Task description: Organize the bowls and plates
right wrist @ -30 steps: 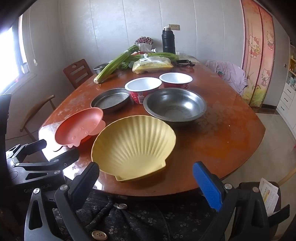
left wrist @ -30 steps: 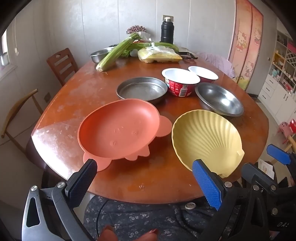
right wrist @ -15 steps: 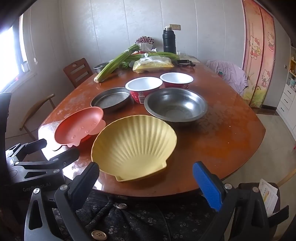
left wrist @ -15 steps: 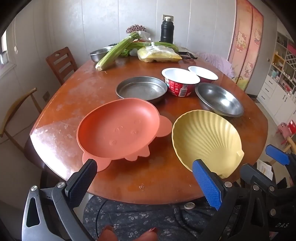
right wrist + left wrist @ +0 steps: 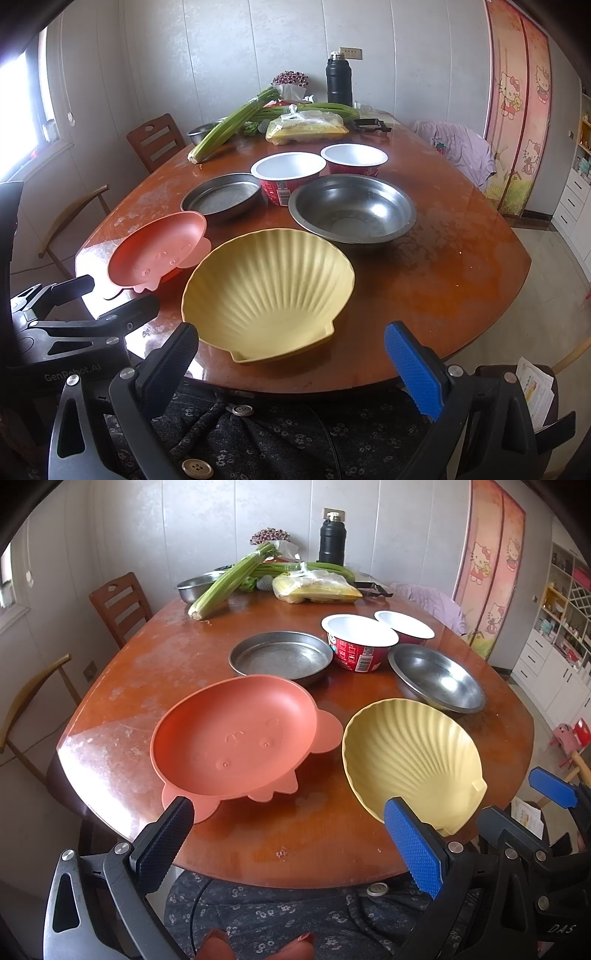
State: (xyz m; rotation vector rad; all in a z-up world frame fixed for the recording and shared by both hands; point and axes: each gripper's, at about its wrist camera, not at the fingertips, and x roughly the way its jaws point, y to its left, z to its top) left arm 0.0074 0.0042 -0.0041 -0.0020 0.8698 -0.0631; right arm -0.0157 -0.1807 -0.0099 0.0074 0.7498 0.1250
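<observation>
The surface carries all dishes. The yellow shell plate lies at the near edge, directly ahead of the right gripper, whose jaws are spread and empty. The orange plate lies left of it, ahead of the left gripper, likewise spread and holding nothing. Behind them: steel bowl, flat steel pan, and two red paper bowls. The rear paper bowl is partly hidden by the front one.
</observation>
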